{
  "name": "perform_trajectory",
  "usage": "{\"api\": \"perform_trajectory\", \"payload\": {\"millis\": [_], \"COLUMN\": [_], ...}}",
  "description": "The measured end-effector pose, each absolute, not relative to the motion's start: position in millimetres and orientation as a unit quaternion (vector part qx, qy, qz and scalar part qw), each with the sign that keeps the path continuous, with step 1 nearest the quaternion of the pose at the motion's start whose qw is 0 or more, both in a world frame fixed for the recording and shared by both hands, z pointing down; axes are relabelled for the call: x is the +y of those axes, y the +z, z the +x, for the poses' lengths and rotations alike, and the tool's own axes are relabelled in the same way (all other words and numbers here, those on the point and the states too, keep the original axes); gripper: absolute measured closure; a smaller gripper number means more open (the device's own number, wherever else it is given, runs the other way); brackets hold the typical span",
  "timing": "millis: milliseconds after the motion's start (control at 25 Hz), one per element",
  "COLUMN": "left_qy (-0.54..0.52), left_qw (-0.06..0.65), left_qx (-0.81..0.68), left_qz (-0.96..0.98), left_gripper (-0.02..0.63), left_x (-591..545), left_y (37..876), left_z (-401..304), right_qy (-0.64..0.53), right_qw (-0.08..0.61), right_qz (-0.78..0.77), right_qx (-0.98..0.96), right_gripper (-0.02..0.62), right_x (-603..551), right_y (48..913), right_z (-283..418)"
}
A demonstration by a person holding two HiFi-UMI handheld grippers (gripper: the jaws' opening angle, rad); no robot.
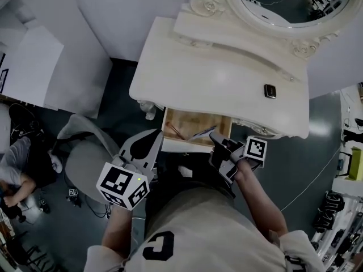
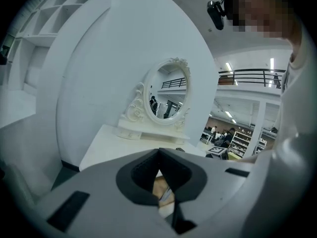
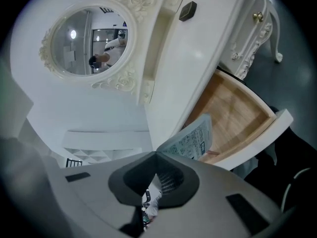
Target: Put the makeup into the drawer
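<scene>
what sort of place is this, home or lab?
Probably a mock dressing corner inside a big lab or warehouse hall, not a home: white vanity table with ornate oval mirror and open drawer, but shelving aisles and a mezzanine railing behind it.

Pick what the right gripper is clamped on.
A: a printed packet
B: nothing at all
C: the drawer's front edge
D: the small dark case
A: the right gripper has its jaws closed on the printed packet, which sticks out ahead toward the open drawer; the small dark case lies apart on the vanity top.
</scene>
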State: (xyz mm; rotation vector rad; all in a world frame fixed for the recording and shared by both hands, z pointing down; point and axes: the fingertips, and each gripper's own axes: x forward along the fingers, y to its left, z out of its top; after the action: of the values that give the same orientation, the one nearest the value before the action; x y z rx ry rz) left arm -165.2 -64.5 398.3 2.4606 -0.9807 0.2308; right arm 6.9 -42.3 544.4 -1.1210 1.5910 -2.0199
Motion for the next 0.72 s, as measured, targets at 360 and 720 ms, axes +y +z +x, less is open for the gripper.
{"api": "perform_trajectory", "payload": {"millis": [360,720], "left_qy": [0.109,0.126], "left_qw": [0.247,0.267], "left_qx": [-0.374,-0.379], "left_qz": [0.888,0.877], "left_gripper": [0.552,0.552], "left_x": [-79,-87], "left_y": [403,421], "left_z": [-151,-144], "right_qy": [-0.747,-0.783], "right_qw": [0.164,0.000], "right_qz": [-0.341,-0.330], "right_qx": [0.546,0.528], "right_gripper": [0.571,0.571], "right_x": [-79,-58], "right_y": [572,649], "right_z": [-14,-6]}}
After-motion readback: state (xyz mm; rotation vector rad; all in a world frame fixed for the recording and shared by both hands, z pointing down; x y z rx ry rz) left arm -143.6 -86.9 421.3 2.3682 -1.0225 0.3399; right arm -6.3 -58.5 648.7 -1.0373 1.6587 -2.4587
